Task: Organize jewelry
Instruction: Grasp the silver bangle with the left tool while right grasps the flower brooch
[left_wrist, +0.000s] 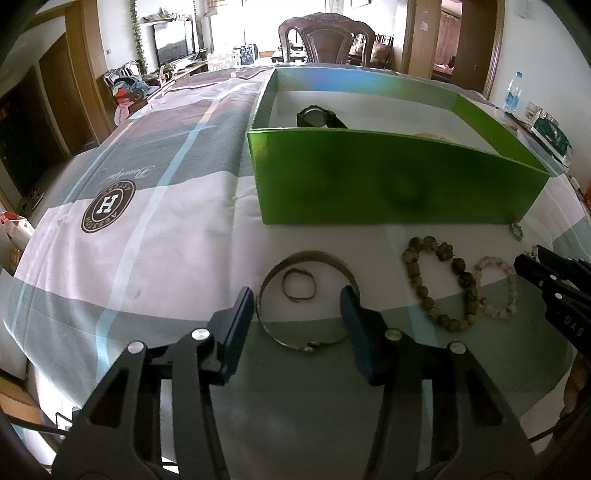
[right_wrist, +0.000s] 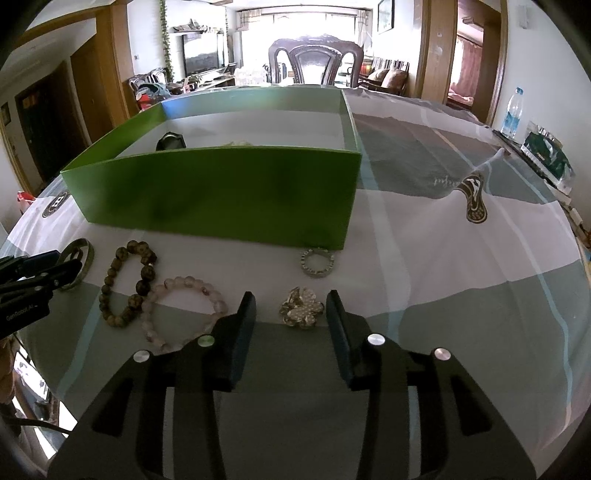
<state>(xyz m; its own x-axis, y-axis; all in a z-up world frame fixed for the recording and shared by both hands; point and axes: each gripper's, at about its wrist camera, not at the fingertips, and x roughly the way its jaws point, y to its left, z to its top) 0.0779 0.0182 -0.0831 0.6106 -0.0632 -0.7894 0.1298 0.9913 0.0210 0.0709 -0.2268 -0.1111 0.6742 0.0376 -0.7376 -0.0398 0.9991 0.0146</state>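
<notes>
Non-task stuff: plaid tablecloth (left_wrist: 155, 236), grey/pink/white, round brown "H" logo (left_wrist: 108, 204). Carved dark wooden chair (right_wrist: 314, 61) at table's far side. TV (right_wrist: 203, 55) on far left wall, ivy garland (right_wrist: 165, 40) hanging beside it. Plastic water bottle (right_wrist: 513, 112) far right, green packet (right_wrist: 546, 153) near it.

A table draped in a grey, white and pink checked cloth (right_wrist: 424, 258) carries a green box (right_wrist: 221, 192), with bangle (left_wrist: 273, 280), bead bracelets (right_wrist: 127, 284), sparkly ring (right_wrist: 317, 262) and brooch (right_wrist: 302, 308) before it.
</notes>
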